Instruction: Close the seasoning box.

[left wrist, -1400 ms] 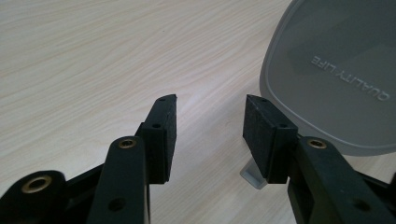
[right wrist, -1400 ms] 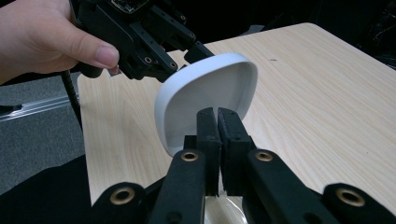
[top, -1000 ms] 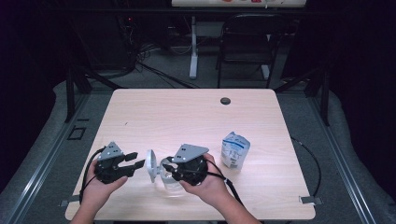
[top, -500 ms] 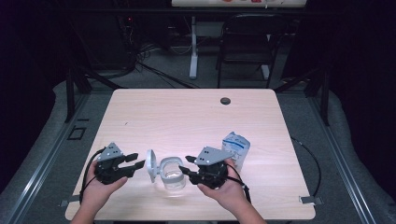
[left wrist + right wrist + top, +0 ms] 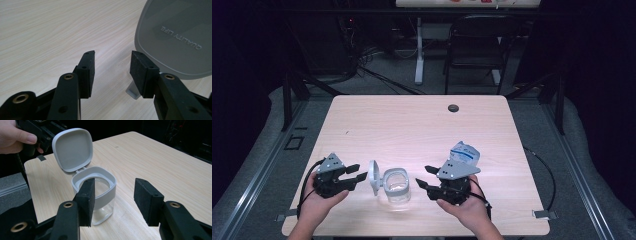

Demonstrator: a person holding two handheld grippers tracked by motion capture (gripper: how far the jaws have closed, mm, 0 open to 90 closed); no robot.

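The words "QUALITY LIFE" stand in raised letters on the outer face of the grey hinged lid point(image 5: 175, 37) of a clear jar, seen upside down in the left gripper view. A white-and-blue pouch point(image 5: 465, 153) on the table carries blue printing, too small and blurred to read from the high view.
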